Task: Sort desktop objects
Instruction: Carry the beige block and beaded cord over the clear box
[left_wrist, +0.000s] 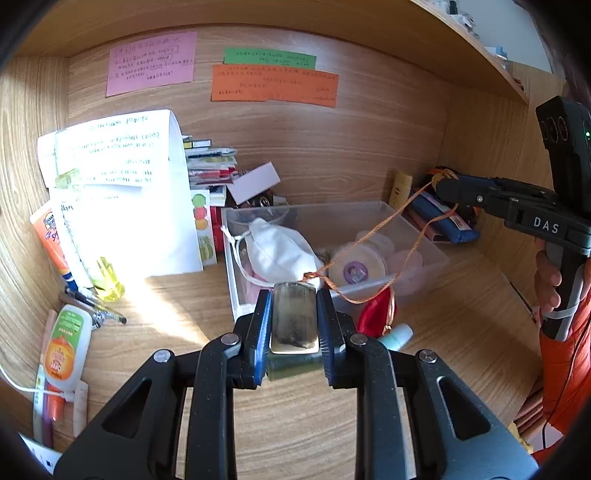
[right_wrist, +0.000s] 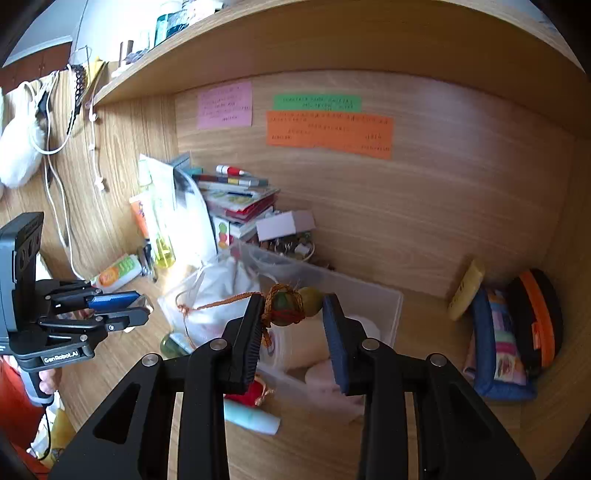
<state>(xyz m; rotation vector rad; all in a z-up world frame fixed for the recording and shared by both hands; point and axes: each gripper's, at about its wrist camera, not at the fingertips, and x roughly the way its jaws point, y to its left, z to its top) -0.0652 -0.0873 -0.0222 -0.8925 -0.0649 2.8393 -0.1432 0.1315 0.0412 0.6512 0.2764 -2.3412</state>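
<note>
The left wrist view shows the left gripper (left_wrist: 294, 295) clenched on a flat, shiny rectangular piece (left_wrist: 293, 317), held between its blue pads over the desk (left_wrist: 177, 325), just near of a clear bin (left_wrist: 406, 221). From this view the right gripper (left_wrist: 443, 186) reaches in from the right, above the bin's far right corner, with an orange cord (left_wrist: 384, 221) hanging from its tips. The cord sags over the bin and ends in a knot just beyond the piece.

The right wrist view shows what that view cannot: the right gripper's (right_wrist: 293, 306) fingers stand apart, and a cord-netted bead (right_wrist: 284, 302) lies against the left pad, with a greenish ball (right_wrist: 311, 300) beside it. I cannot tell whether the bead is pinched or only hangs there. The cord (right_wrist: 221, 301) runs left toward the left gripper (right_wrist: 129, 304), seen side-on.

The bin (right_wrist: 388, 295) holds a white pouch (left_wrist: 277, 251) and round tubs (left_wrist: 356, 267). A red pouch (left_wrist: 376, 314) and a pale teal tube (left_wrist: 399, 334) lie on the desk just near of it. To the left stand papers (left_wrist: 122, 192), a book stack (left_wrist: 210, 162), bottles and pens. To the right a blue case (right_wrist: 495, 332) and a yellow tube (right_wrist: 465, 290) lean in the corner.

The alcove walls close in left, right and far, with a shelf (right_wrist: 258, 37) overhead. Bare desk lies near of the bin.
</note>
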